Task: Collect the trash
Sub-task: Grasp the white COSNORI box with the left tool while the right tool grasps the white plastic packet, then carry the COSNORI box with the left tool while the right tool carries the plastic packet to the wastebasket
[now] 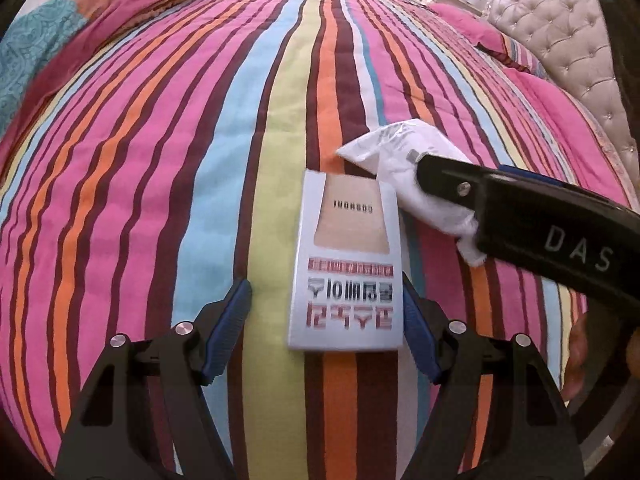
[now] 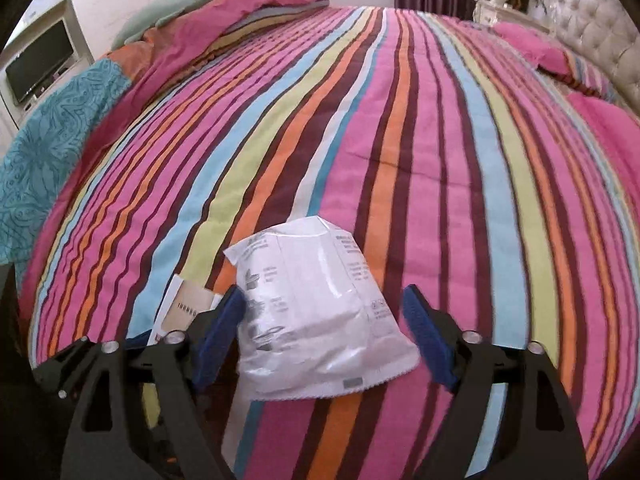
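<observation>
Left wrist view, nearest field: the left gripper [image 1: 326, 316] hovers low over the striped bedspread [image 1: 168, 152], its jaws spread wide. Its blue pads [image 1: 230, 320] flank the near end of a flat white carton [image 1: 347, 264] printed with red and dark characters; the pad at 3 o'clock lies just beside the carton's edge, while the pad at 9 o'clock stands apart from it. The carton lies flat on the bedspread, long axis running toward 12 o'clock.

From 3 o'clock the right gripper [image 1: 532, 220] enters as a black finger marked "DAS", lying across a crumpled white packet [image 1: 404, 168]. The packet rests on the bedspread at the carton's far corner, toward 1 o'clock; whether they touch cannot be told.

Right wrist view: the right gripper [image 2: 324, 336] has its jaws spread, with the white packet [image 2: 316, 320] between them. The pad at 9 o'clock sits against the packet's side; the pad at 3 o'clock is clear of it. The carton [image 2: 188, 308] shows partly at 9 o'clock, behind that finger.

Far field: folded quilts [image 2: 248, 8] at 11 o'clock, a tufted headboard [image 1: 560, 32] at 2 o'clock, a television [image 2: 40, 64] at 10 o'clock.
</observation>
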Available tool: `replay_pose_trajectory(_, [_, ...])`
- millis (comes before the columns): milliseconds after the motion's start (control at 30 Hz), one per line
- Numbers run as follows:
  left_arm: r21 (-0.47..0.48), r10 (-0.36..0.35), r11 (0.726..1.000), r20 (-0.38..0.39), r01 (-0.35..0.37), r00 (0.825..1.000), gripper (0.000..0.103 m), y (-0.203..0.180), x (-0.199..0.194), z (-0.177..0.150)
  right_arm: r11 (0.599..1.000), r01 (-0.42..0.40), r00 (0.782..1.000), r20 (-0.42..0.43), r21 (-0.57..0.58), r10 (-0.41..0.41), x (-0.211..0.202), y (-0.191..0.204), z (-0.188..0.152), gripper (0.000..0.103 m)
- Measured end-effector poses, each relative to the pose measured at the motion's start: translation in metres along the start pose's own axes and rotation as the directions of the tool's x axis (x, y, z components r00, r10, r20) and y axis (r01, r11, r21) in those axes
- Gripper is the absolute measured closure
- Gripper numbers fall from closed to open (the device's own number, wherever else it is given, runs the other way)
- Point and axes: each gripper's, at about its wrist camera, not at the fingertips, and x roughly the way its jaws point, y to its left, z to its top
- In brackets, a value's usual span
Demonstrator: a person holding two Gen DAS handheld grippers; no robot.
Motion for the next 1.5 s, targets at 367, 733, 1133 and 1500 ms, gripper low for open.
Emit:
replay_pose_trajectory(367, [0.044, 0.077, 0.996, 0.032, -0.079, 0.996, 0.055, 0.0, 0.003, 0.006, 0.999, -0.003, 0.999, -0.046, 0.047, 0.005, 0.016, 0.004, -0.009, 0.033])
replay_pose_trajectory(733, [0.015, 0.019, 1.0, 0.048, -0.019, 0.999, 0.055, 0.021, -0.037, -0.021, 0.982, 0.004, 1.0, 0.022, 0.186, -0.008, -0.047, -0.021, -0.055, 0.037])
replay_pose_trajectory(1133, [0.109, 0.014, 0.994, 0.092, -0.024, 0.996, 0.055, 0.015, -0.116, -0.087, 0.976, -0.036, 0.999, 0.046, 0.213, 0.026, -0.117, -0.013, -0.135, 0.037])
replay_pose_trajectory(1500, [0.176, -0.012, 0.984, 0.079, -0.002, 0.997, 0.055, 0.021, -0.159, -0.168, 0.97, -0.083, 0.996, 0.059, 0.23, 0.071, -0.159, 0.01, -0.204, 0.037])
